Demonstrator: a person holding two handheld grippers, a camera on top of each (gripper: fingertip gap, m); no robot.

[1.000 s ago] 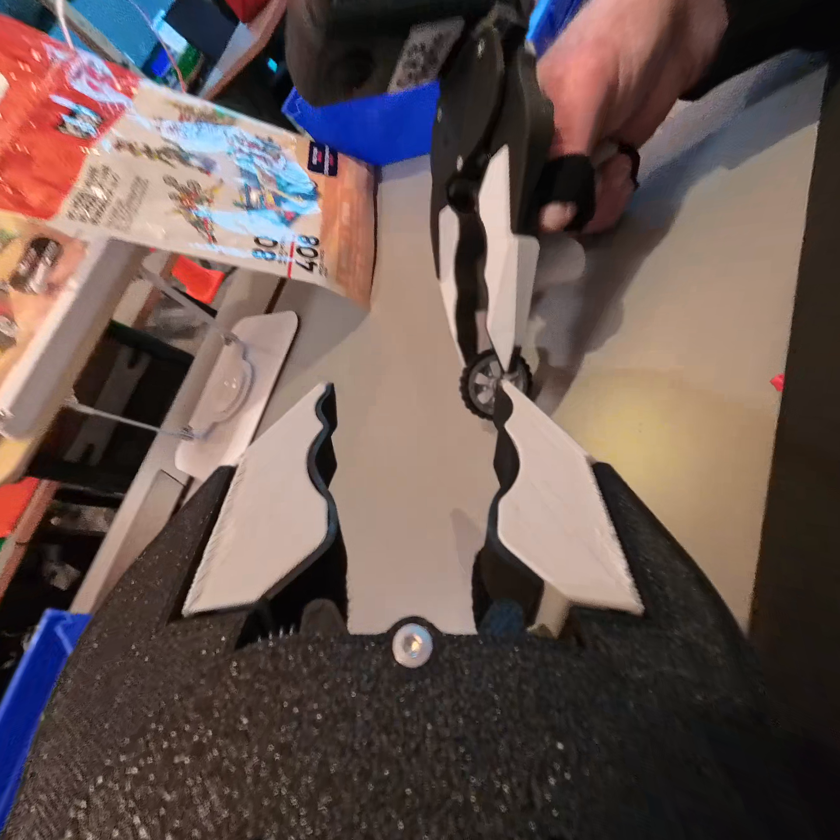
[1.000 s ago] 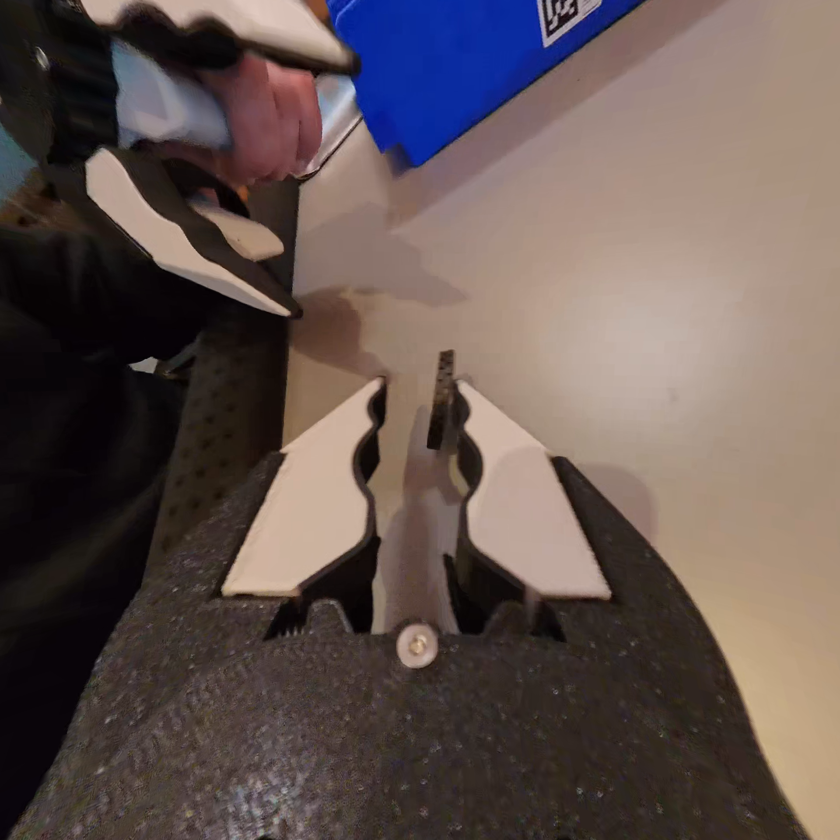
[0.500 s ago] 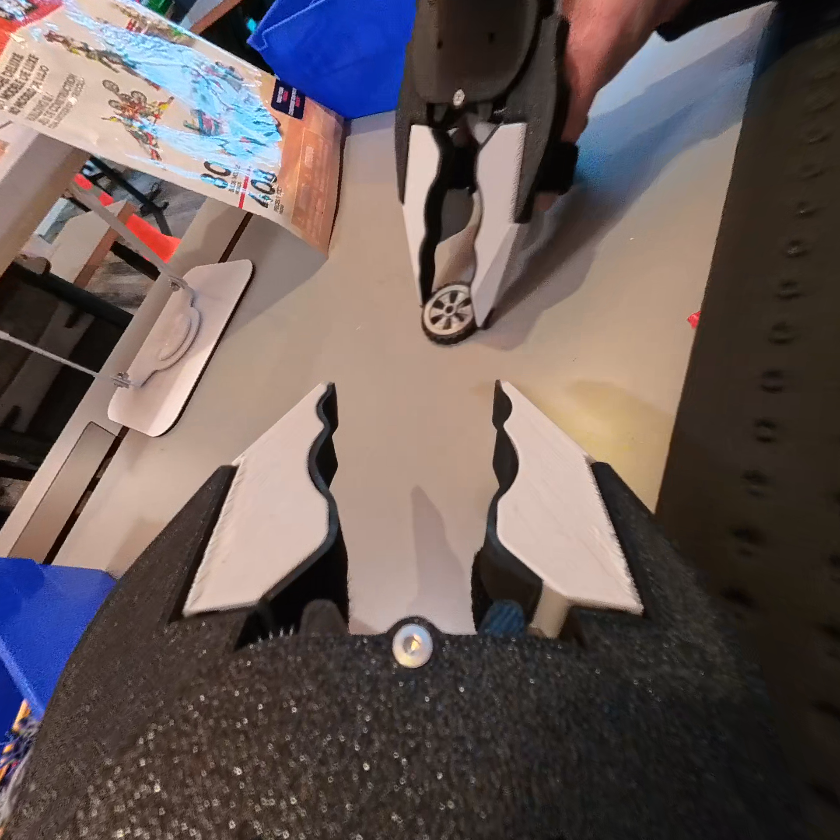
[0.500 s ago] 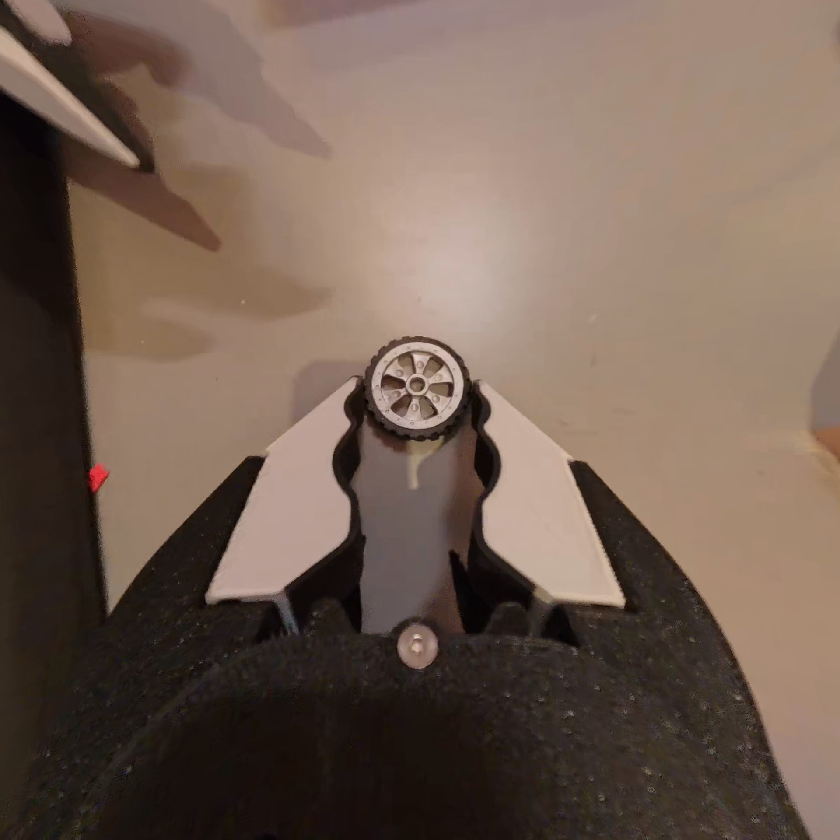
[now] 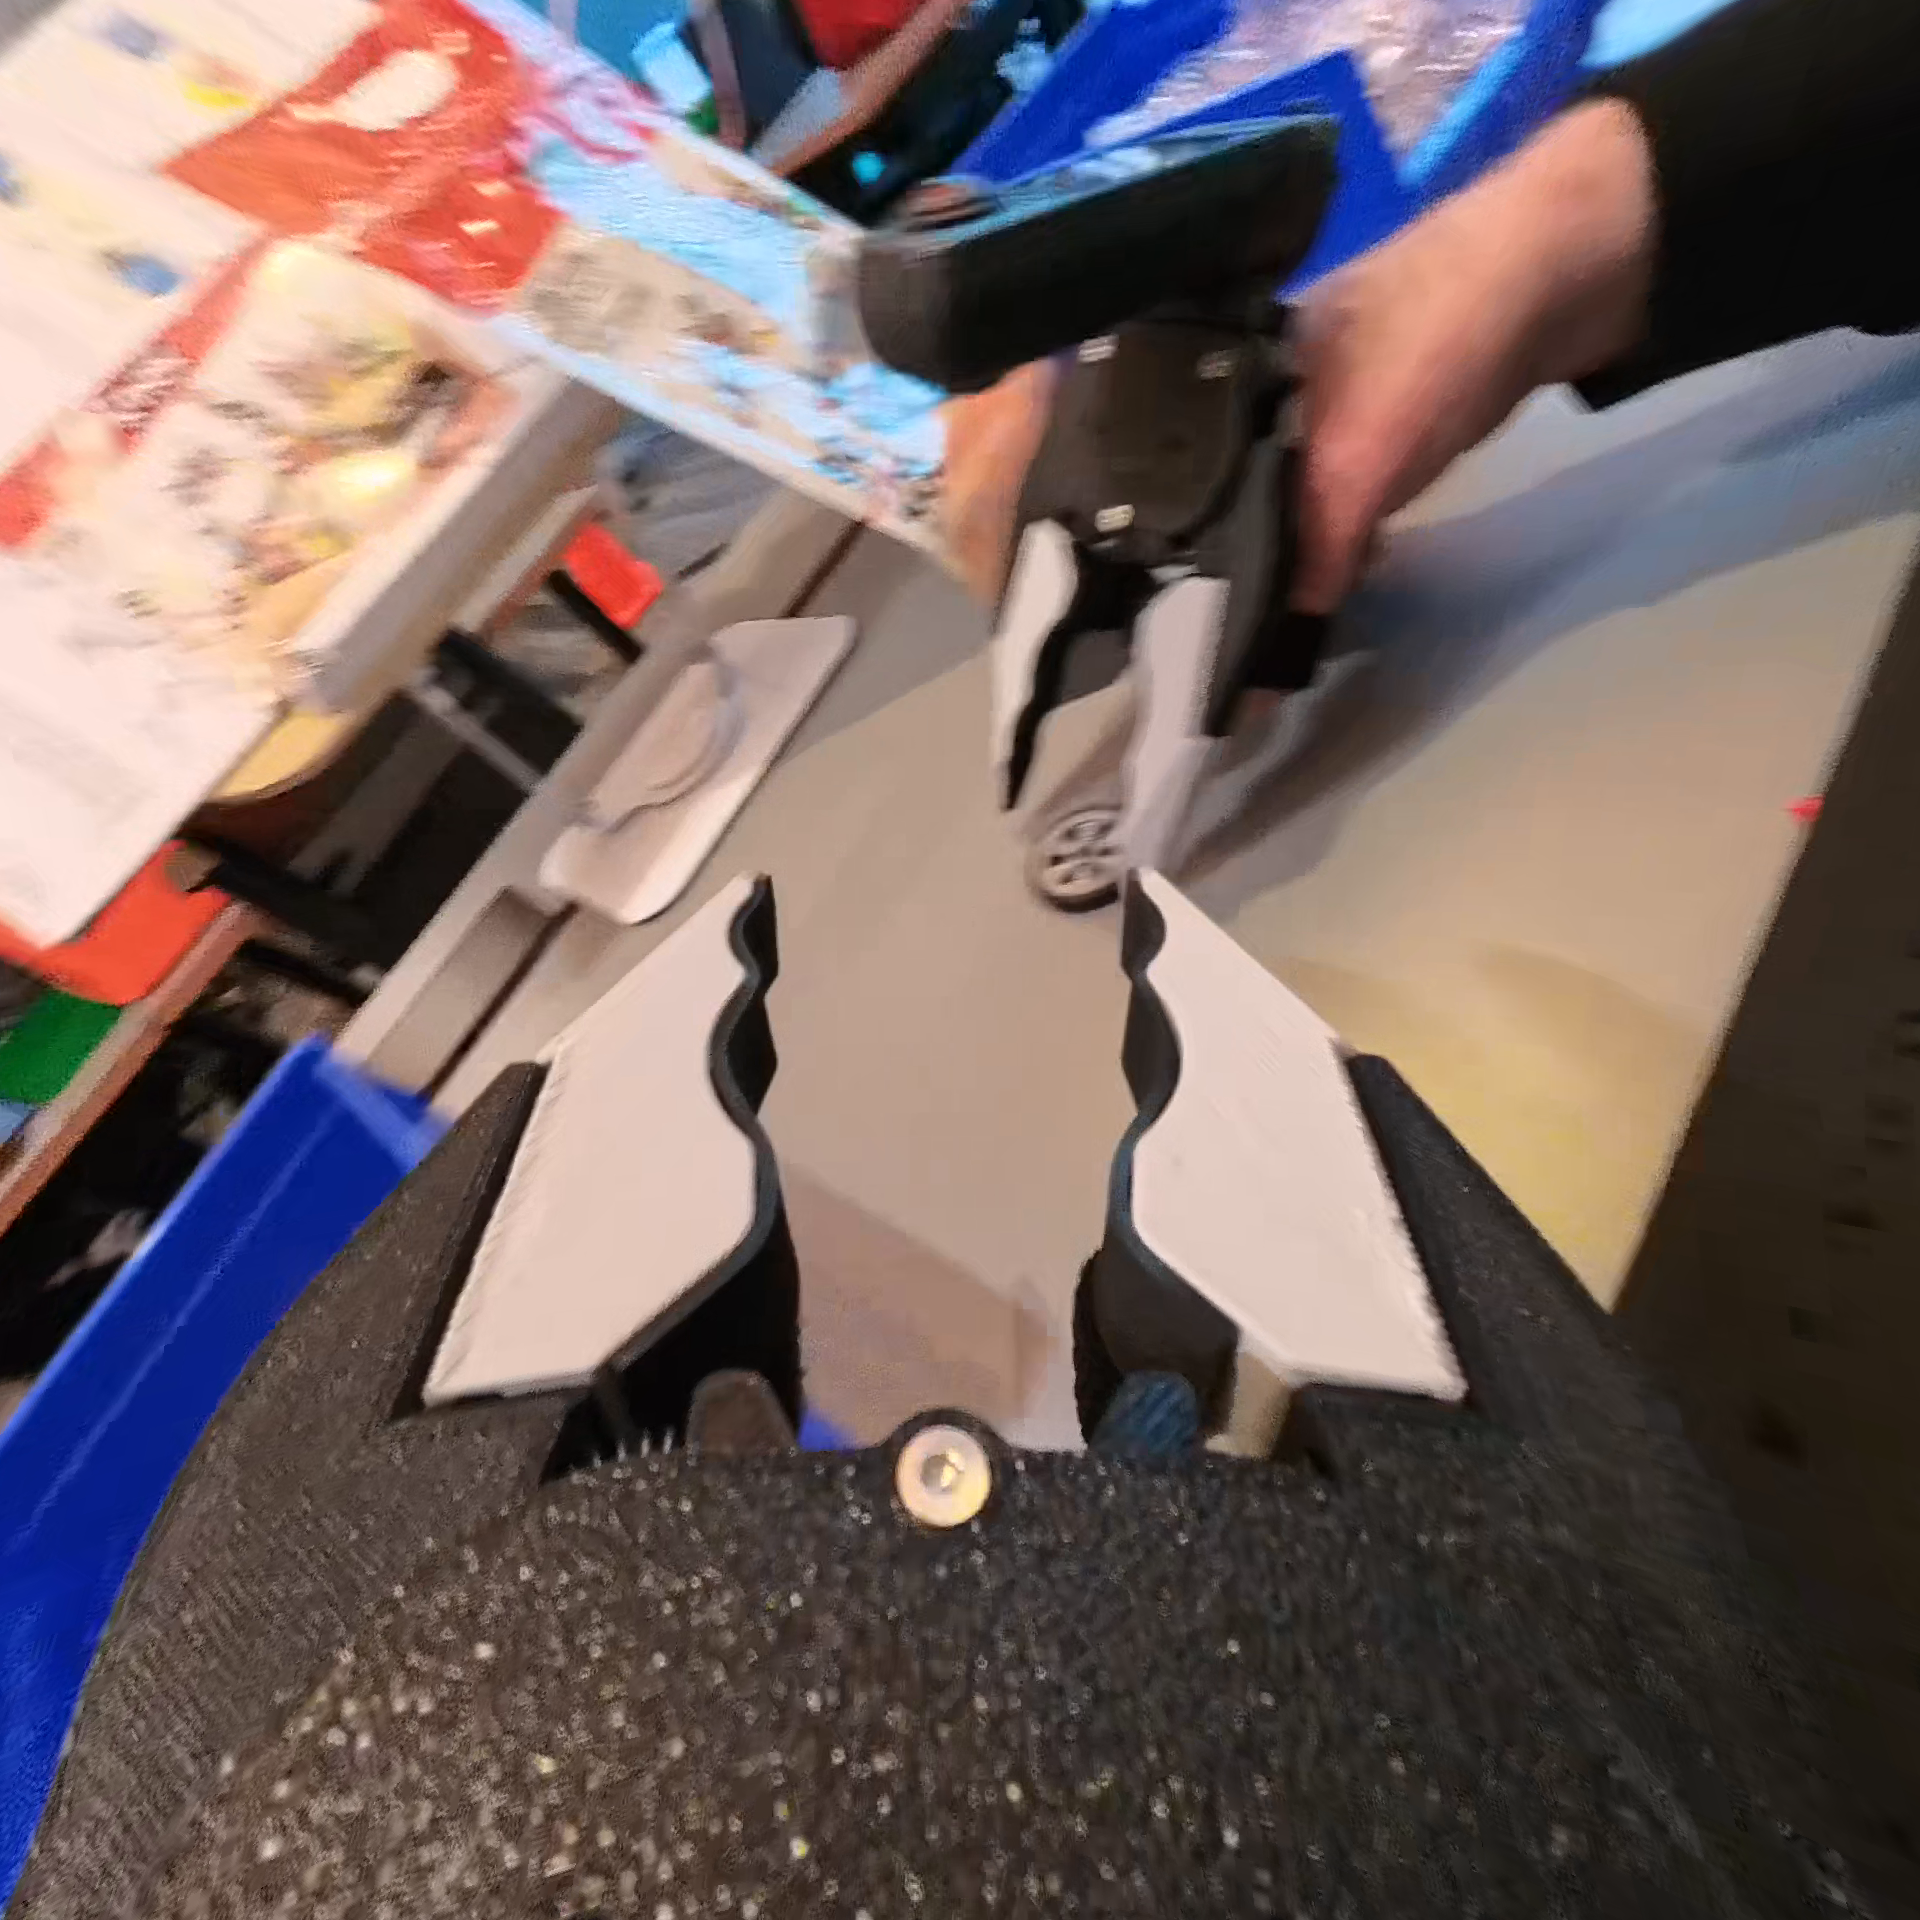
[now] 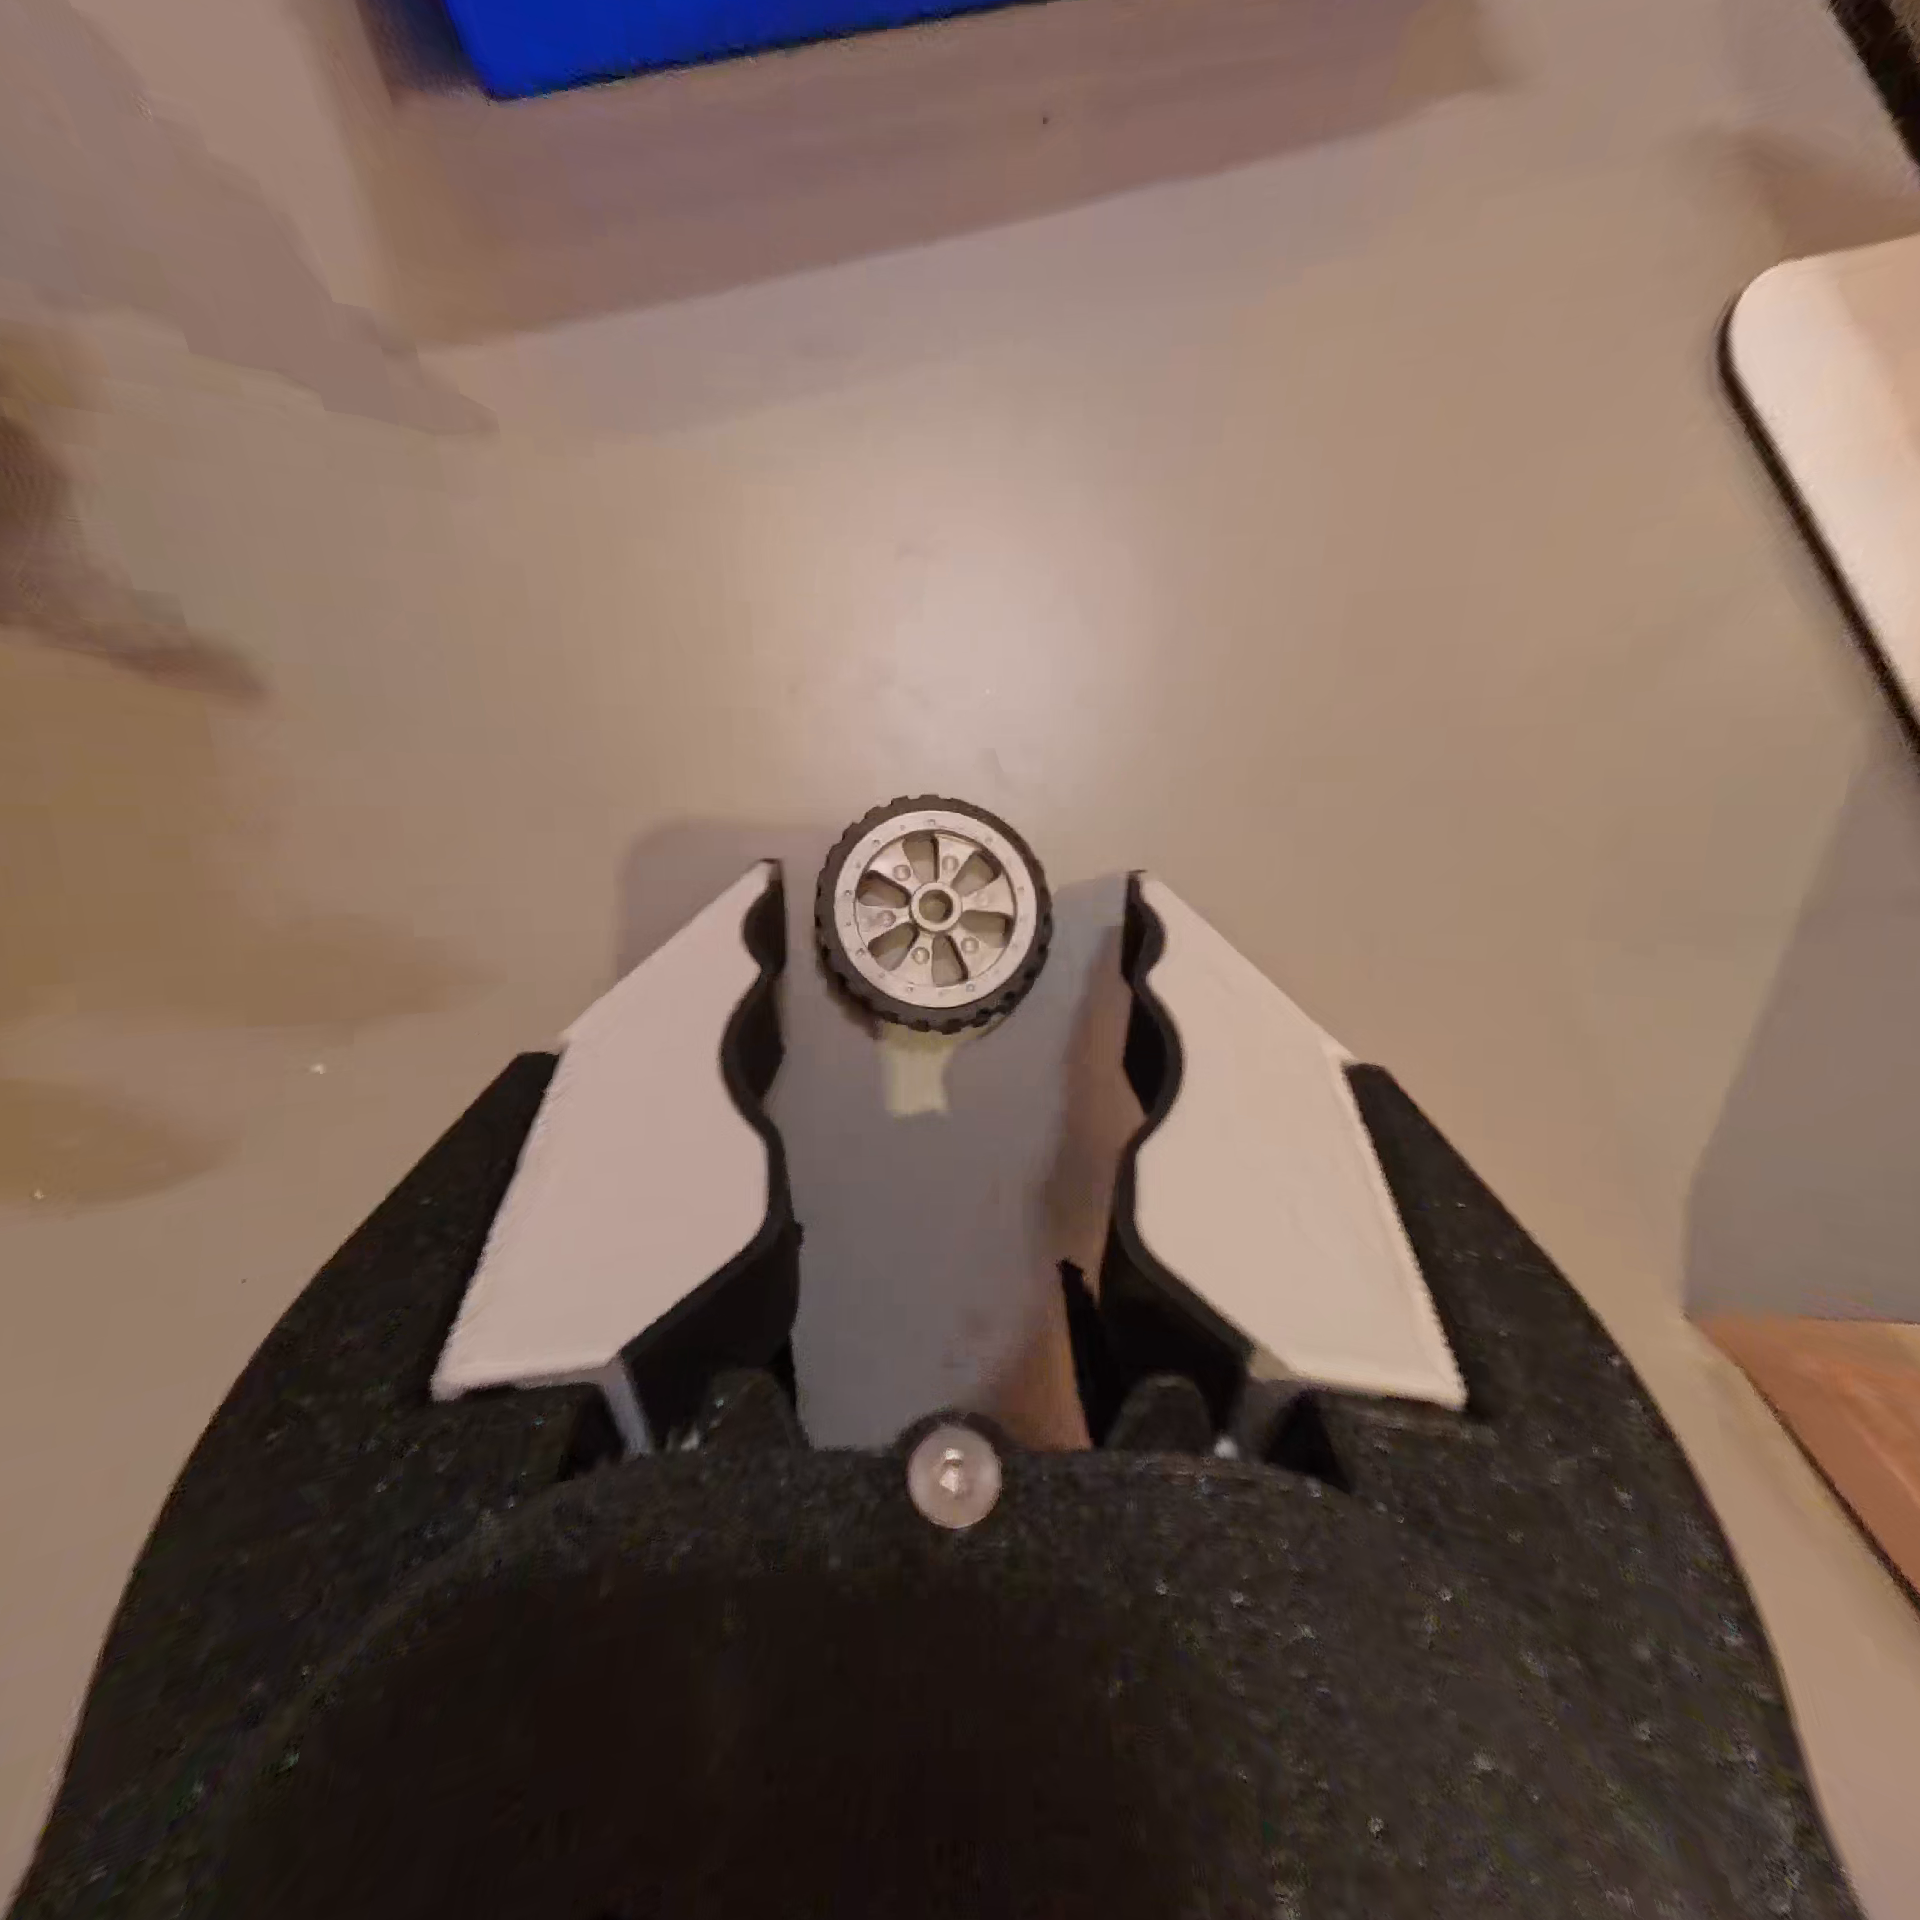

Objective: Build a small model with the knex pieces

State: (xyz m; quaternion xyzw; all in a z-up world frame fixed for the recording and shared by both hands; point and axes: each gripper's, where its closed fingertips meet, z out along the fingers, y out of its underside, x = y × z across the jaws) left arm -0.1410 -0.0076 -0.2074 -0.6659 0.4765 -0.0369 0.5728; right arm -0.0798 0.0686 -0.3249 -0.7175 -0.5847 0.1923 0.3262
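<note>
A small toy wheel [image 6: 933, 926] with a black tyre and a grey spoked hub lies flat on the pale table [image 6: 1247, 644]. My right gripper [image 6: 951, 883] is open just above it, jaws spread wide, the wheel near the left fingertip and free of both. In the left wrist view the wheel [image 5: 1081, 860] lies under the right gripper [image 5: 1081, 790], which a hand [image 5: 1455, 343] holds. My left gripper [image 5: 948, 896] is open and empty, a short way in front of the wheel.
A blue bin [image 6: 665, 42] stands at the far table edge, another blue bin [image 5: 208, 1247] at my left. A white flat plate with a clear hook [image 5: 696, 769] lies on the table's left side. A colourful toy box [image 5: 312, 312] hangs over the left. A dark perforated panel [image 5: 1818, 1039] borders the right.
My right gripper has opened and let the wheel go onto the table, then lifted slightly. The left gripper stays open and has drawn back and tilted.
</note>
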